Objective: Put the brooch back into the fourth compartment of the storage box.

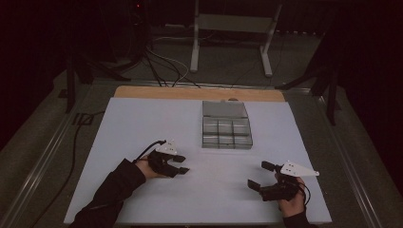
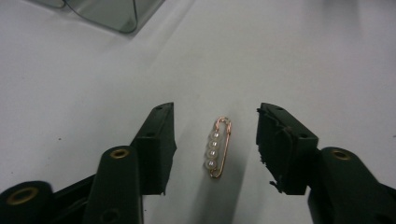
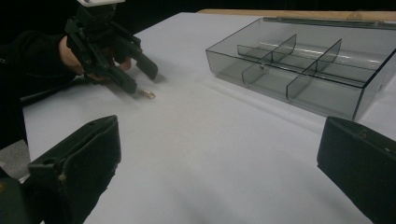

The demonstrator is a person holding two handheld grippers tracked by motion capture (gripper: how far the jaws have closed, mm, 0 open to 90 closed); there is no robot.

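A small gold safety pin with a row of white pearl beads (image 2: 219,147) lies flat on the white table, between the two black jaws of my left gripper (image 2: 215,142). There is a gap on each side of the pin, so the pads do not touch it. The high view shows that left gripper (image 1: 182,164) at centre left, pointing right. From the right gripper view the same left gripper (image 3: 142,79) appears far off, with the pin (image 3: 148,94) at its tips. My right gripper (image 1: 261,175) rests low at the right with its jaws wide apart and nothing between them.
A clear grey plastic box with several compartments (image 1: 226,124) stands open at the table's far centre, its lid folded back; its walls (image 3: 299,70) look bare inside. The white tabletop (image 1: 142,123) ends at a wooden strip at the back. Cables and a metal stand lie beyond.
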